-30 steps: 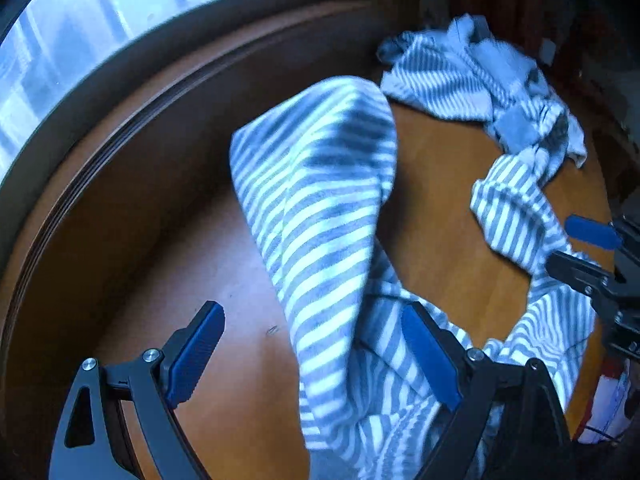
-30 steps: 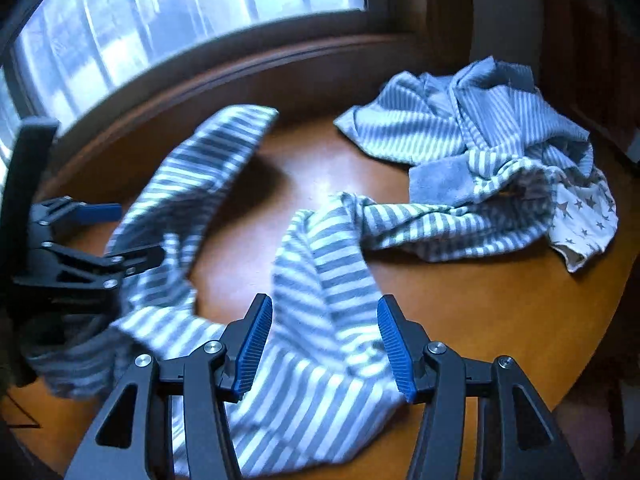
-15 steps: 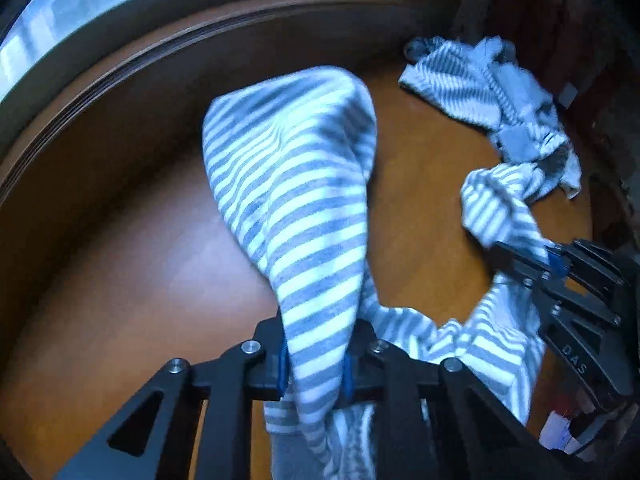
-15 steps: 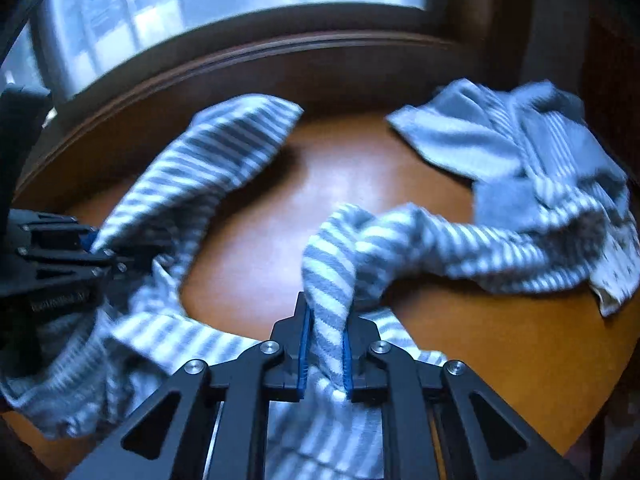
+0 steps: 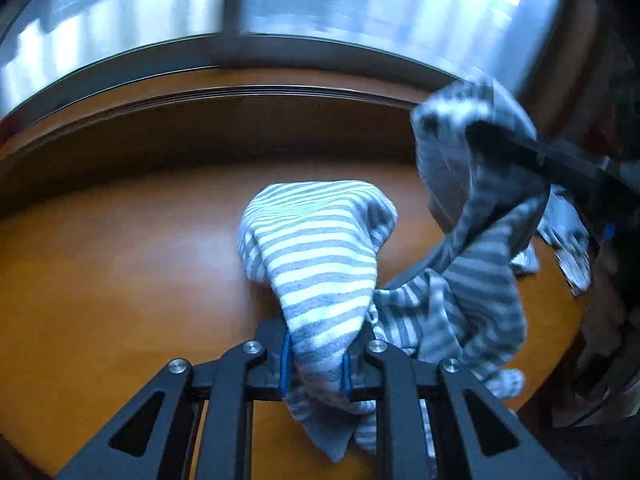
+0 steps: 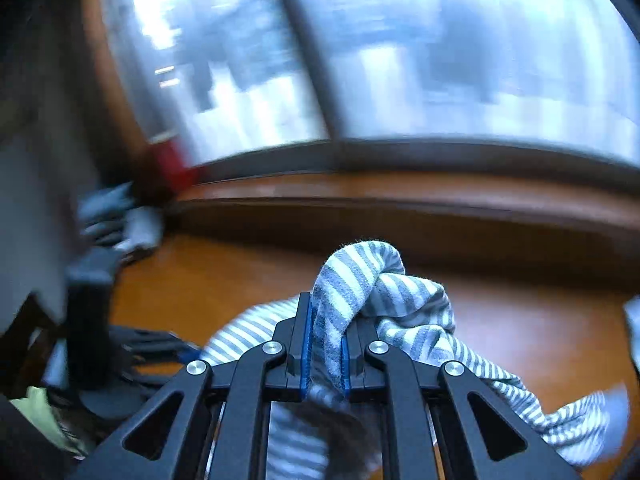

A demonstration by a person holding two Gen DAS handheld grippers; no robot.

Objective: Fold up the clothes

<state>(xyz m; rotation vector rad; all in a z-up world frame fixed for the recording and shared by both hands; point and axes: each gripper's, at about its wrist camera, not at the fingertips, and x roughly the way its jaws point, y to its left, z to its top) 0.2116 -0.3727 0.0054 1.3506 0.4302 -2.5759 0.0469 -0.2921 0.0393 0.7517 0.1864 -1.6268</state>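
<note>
Facing window [image 5: 360,8], wooden table [image 5: 120,272], striped garment [image 5: 320,264]

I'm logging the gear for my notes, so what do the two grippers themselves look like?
Both the left gripper and the right gripper are matte black linkage frames with triangular cutouts, silver round rivets at the pivots, and blue pads lining the jaws. No cables or sleeves show.

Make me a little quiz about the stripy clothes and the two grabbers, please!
1. True or false: the left gripper is pinching the striped garment.
2. What is the right gripper clamped on?
A. the same striped cloth
B. a red cup
C. nothing
3. What colour is the table under the cloth?

Key:
1. True; its blue pads squeeze a fold of fabric.
2. A.
3. Orange-brown wood.
</note>
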